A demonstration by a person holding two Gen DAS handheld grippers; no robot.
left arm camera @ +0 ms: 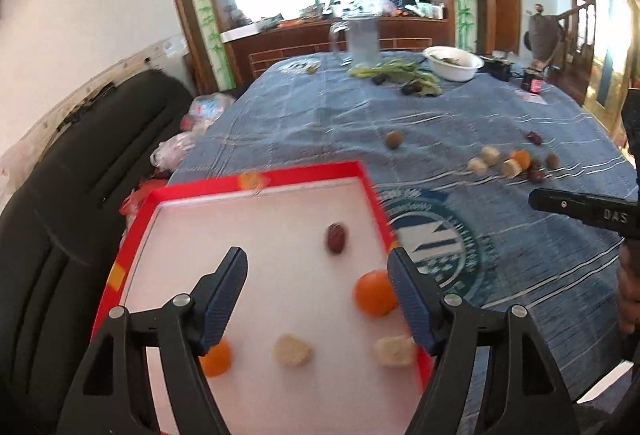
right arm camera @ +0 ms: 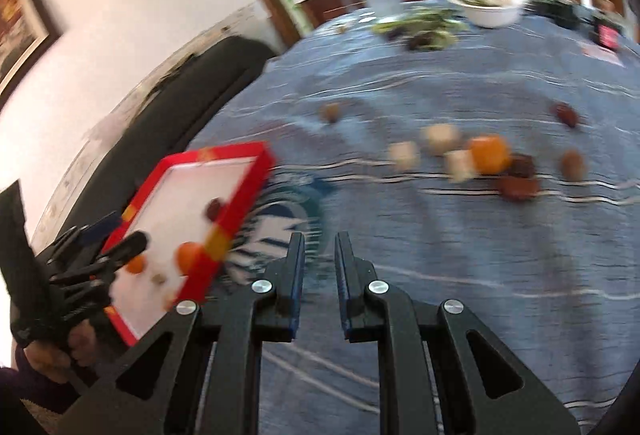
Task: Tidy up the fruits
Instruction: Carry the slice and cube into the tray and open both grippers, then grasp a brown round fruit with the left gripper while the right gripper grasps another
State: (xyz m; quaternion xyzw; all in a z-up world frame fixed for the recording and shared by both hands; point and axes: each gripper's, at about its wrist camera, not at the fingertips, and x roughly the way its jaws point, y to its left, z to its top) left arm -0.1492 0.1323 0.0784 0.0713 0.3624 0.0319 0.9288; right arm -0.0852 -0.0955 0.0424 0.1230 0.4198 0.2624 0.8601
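A red tray (left arm camera: pixel 256 182) with a white floor holds two oranges (left arm camera: pixel 375 293), a dark red date (left arm camera: pixel 336 237) and two pale fruit pieces (left arm camera: pixel 293 350). My left gripper (left arm camera: pixel 318 261) is open and empty above the tray. Loose fruit lies on the blue cloth: an orange (right arm camera: pixel 489 153), pale pieces (right arm camera: pixel 440 138), dark dates (right arm camera: pixel 518 186) and brown round fruits (right arm camera: pixel 572 165). My right gripper (right arm camera: pixel 319 241) hovers over the cloth right of the tray (right arm camera: pixel 216 243), jaws narrowly apart and empty. The loose cluster also shows in the left wrist view (left arm camera: pixel 512 163).
A white bowl (left arm camera: pixel 454 63), a glass jug (left arm camera: pixel 362 41) and green leaves (left arm camera: pixel 400 73) stand at the table's far end. A black sofa (left arm camera: pixel 80 195) runs along the left side. The tray overhangs the table's left edge.
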